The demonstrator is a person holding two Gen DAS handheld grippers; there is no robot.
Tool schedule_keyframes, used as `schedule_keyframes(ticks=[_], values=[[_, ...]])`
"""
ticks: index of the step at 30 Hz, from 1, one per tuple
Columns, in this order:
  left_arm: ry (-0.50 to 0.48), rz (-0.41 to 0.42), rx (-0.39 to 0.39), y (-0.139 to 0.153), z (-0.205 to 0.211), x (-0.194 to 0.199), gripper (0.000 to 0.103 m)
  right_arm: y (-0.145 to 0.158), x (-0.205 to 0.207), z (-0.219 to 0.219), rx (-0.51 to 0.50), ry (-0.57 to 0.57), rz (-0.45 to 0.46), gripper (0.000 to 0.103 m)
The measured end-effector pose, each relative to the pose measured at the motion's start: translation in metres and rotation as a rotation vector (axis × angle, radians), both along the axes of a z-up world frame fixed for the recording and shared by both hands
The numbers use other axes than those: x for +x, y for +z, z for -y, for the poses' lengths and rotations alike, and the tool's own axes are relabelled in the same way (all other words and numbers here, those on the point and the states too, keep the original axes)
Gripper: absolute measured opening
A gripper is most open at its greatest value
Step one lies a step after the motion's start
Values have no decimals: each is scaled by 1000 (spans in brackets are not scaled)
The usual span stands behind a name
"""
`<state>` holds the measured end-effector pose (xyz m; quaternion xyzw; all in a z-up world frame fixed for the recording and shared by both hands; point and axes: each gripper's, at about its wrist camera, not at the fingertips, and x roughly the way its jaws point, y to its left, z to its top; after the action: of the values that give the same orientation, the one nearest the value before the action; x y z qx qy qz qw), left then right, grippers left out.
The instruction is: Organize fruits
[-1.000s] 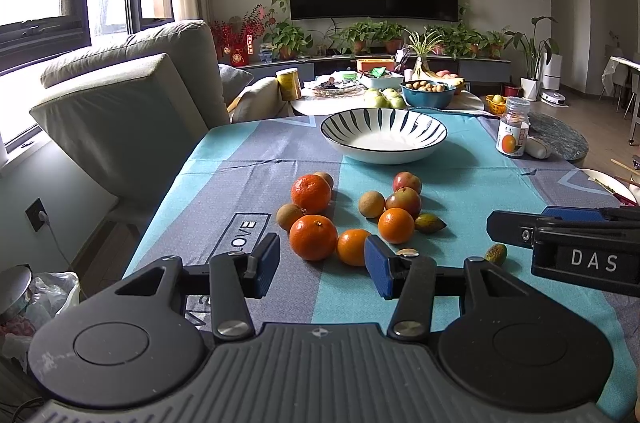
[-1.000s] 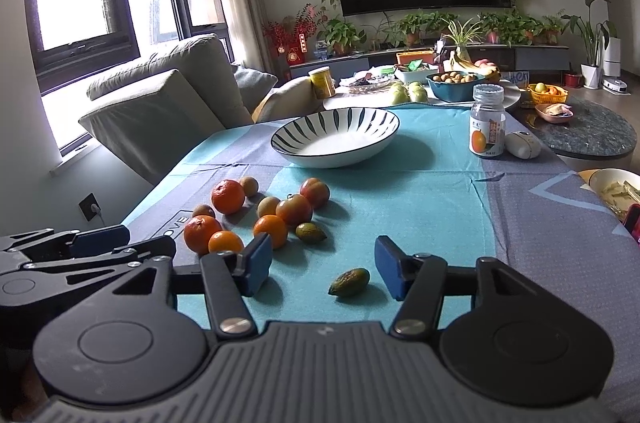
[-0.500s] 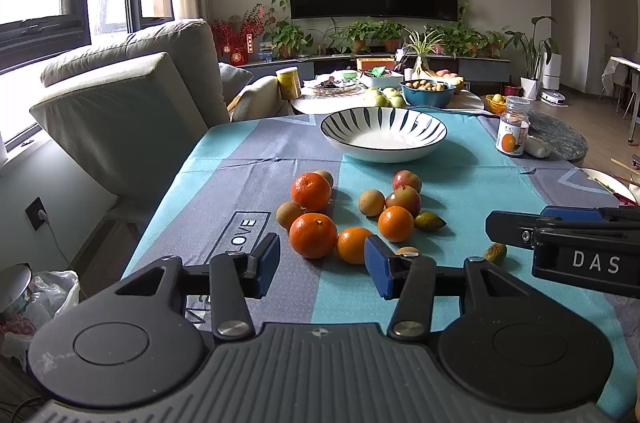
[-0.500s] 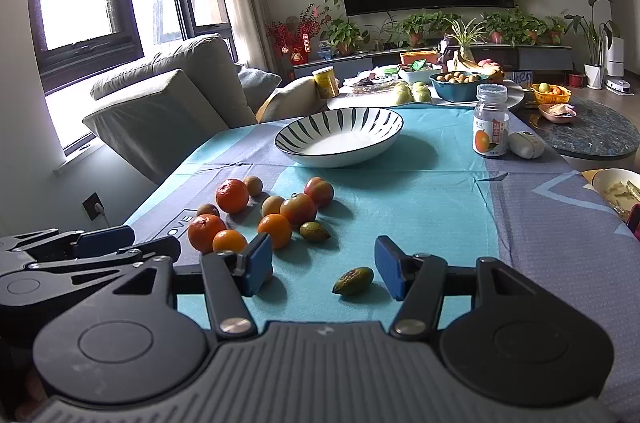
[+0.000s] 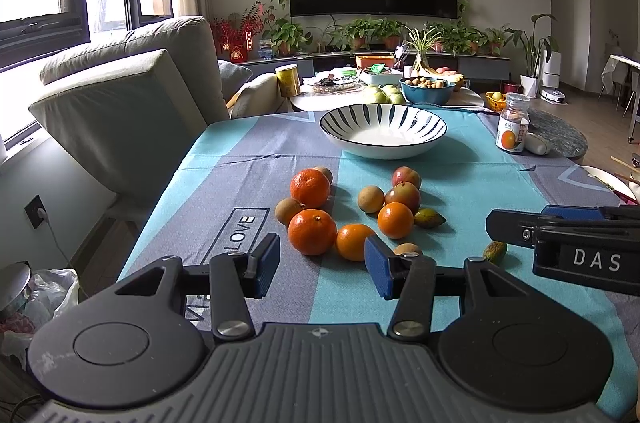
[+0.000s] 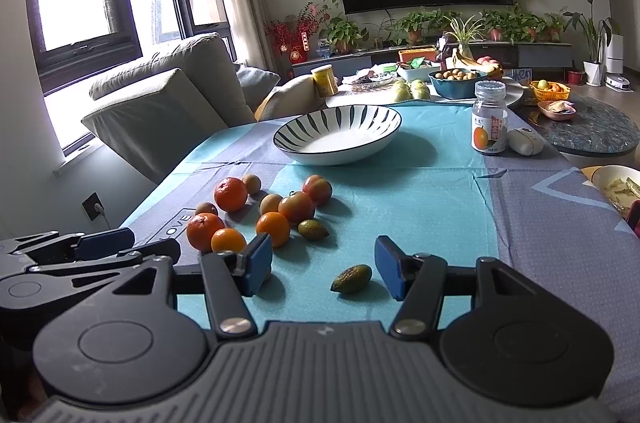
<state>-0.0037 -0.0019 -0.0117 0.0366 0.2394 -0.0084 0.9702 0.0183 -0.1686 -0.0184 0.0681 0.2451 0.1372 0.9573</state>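
Both claws stand wide and empty. The right claw (image 6: 323, 269) frames a small green fruit (image 6: 351, 279) at lower centre; the left claw (image 5: 322, 265) faces the oranges (image 5: 312, 231). Round fruit may roll off the surface (image 6: 420, 191) if nudged.

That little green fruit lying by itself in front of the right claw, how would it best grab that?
Grip the green fruit across its narrow middle, not its pointed ends. It lies on its side, apart from the other fruit, so the open right gripper can probably come down from above with a finger on each long flank.
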Motion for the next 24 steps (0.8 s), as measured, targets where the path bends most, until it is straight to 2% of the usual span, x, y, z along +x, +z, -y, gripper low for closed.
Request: schedule_keyframes(ticks=[24], values=[[6, -8, -3, 0, -2, 2, 45, -3, 0, 0, 1, -2, -5, 78]])
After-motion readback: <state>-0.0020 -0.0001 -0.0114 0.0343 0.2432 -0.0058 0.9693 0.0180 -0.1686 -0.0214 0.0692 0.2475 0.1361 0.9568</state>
